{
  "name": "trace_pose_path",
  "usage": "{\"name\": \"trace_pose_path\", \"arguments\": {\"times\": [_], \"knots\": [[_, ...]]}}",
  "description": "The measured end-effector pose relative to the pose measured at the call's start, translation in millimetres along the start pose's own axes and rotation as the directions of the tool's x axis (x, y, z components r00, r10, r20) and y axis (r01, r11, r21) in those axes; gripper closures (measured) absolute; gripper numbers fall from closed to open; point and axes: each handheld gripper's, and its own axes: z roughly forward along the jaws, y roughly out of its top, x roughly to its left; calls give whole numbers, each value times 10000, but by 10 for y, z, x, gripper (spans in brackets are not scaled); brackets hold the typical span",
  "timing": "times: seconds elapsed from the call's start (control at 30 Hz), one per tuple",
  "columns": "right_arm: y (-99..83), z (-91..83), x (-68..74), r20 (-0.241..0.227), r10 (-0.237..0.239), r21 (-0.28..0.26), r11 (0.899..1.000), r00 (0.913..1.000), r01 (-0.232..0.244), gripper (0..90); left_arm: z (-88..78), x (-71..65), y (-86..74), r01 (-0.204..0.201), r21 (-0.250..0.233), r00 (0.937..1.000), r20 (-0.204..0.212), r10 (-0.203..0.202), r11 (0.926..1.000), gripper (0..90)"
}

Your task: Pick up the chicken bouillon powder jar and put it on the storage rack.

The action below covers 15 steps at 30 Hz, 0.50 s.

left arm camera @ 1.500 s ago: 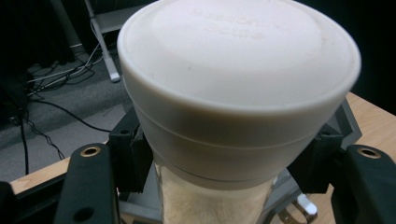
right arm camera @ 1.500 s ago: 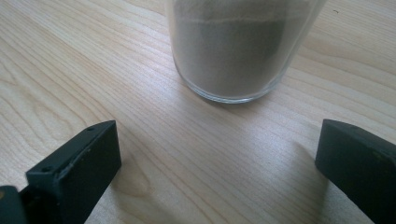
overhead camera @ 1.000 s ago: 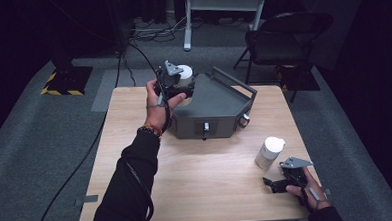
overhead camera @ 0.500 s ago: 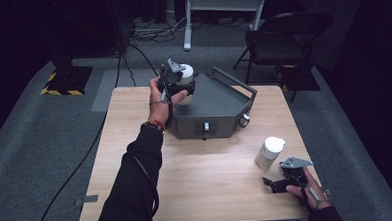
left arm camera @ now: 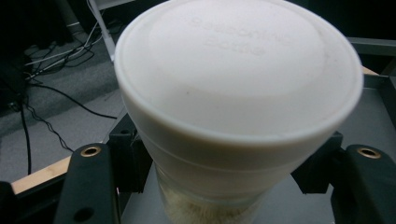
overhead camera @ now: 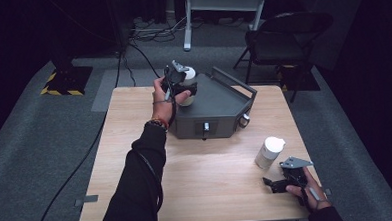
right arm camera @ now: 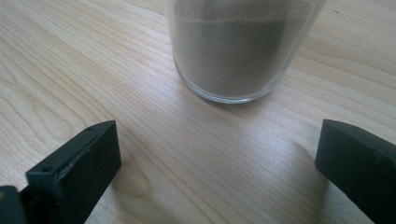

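My left gripper (overhead camera: 186, 86) is shut on a glass jar with a white lid (overhead camera: 189, 72) and holds it up over the back left corner of a dark grey box (overhead camera: 224, 109). In the left gripper view the white-lidded jar (left arm camera: 238, 93) sits between my jaws, which press on its sides, with the box's grey top (left arm camera: 373, 112) beneath. A second white-lidded jar (overhead camera: 270, 151) stands on the table at the right. My right gripper (overhead camera: 279, 183) rests open on the wood just in front of it. That second jar (right arm camera: 238, 46) holds brownish powder and stands beyond the tips of my right gripper (right arm camera: 215, 172).
The wooden table (overhead camera: 135, 143) carries the box at its back middle; the box has a raised bar handle (overhead camera: 235, 81) and a knob (overhead camera: 243, 119) on its front. On the floor behind are a black chair (overhead camera: 281, 36), a metal stand (overhead camera: 224, 4) and cables (overhead camera: 131, 53).
My left hand has carried the jar a little to the right, further over the grey box. The right gripper and the second jar have stayed put.
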Motion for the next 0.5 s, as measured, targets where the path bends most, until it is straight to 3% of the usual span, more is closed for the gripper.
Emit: {"name": "trace_pose_path", "arguments": {"times": [0.5], "knots": [[0,0,0,-2,1,0,10000,10000,-1,0,99,-20,-67,134,153,9999,21,-134,9998,335]]}}
